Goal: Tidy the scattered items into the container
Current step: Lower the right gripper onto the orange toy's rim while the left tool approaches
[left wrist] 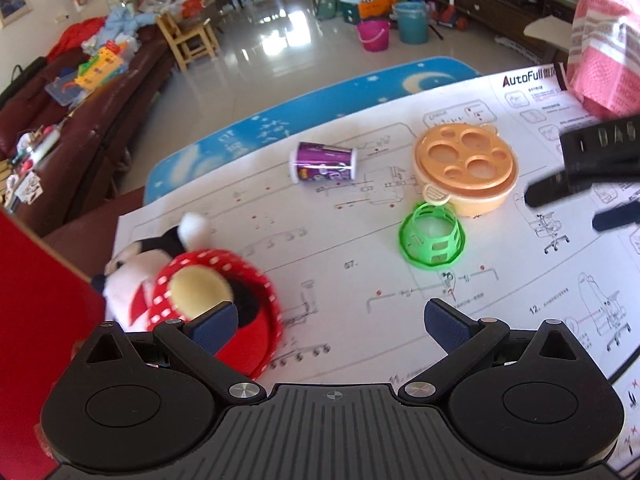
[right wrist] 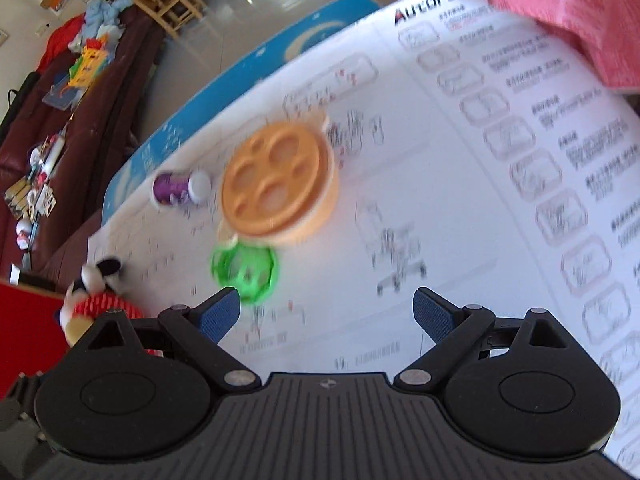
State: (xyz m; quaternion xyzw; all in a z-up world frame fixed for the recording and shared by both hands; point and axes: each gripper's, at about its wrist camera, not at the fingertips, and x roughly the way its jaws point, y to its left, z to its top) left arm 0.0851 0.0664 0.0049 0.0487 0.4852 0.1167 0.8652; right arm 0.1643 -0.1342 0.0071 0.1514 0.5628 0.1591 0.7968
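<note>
Both the left gripper and right gripper have jaws apart, empty. The plush mouse lies at the desk's left edge beside the red container; a clumsy nudge could push it off. The green lattice cup touches the orange strainer bowl; the purple cup could roll.

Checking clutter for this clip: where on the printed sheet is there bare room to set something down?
Bare sheet lies right of the green lattice plastic ring and between the plush mouse toy and that ring. It is crowded where the ring sits against the orange perforated-lid tub, with the toppled purple cup nearby.
</note>
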